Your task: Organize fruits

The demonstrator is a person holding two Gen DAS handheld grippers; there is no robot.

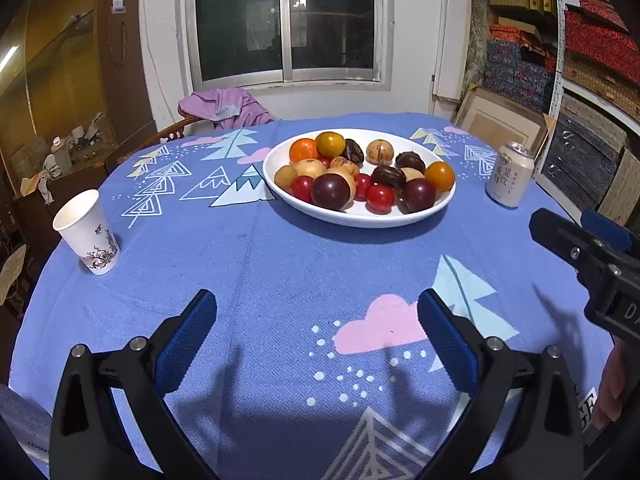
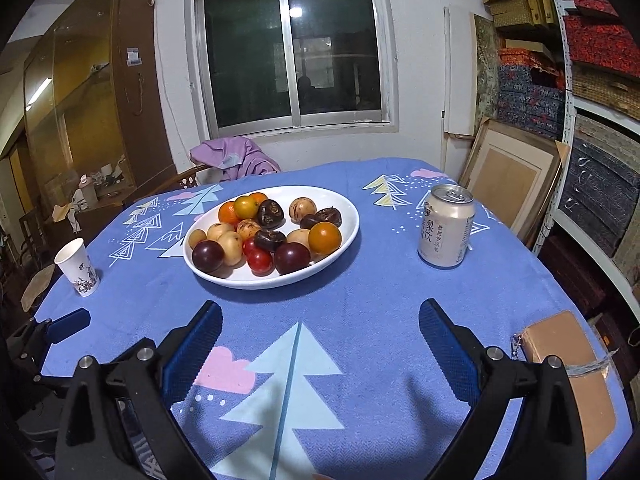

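Note:
A white oval plate (image 1: 356, 218) (image 2: 224, 278) sits mid-table, piled with several fruits: dark plums (image 1: 331, 191) (image 2: 207, 255), red cherry tomatoes (image 1: 380, 197) (image 2: 260, 261), orange tangerines (image 1: 303, 150) (image 2: 324, 238), pale loquats and dark wrinkled dates. My left gripper (image 1: 316, 336) hovers over the bare cloth short of the plate, open with nothing between its blue pads. My right gripper (image 2: 320, 344) is likewise open and empty, nearer than the plate; its finger (image 1: 580, 248) shows at the right edge of the left wrist view.
A paper cup (image 1: 88, 232) (image 2: 78, 266) stands at the table's left. A drink can (image 1: 510, 174) (image 2: 446, 226) stands to the right of the plate. A tan pouch (image 2: 568, 376) lies near the right edge. A chair with purple cloth (image 1: 224, 106) is behind; shelves stand at right.

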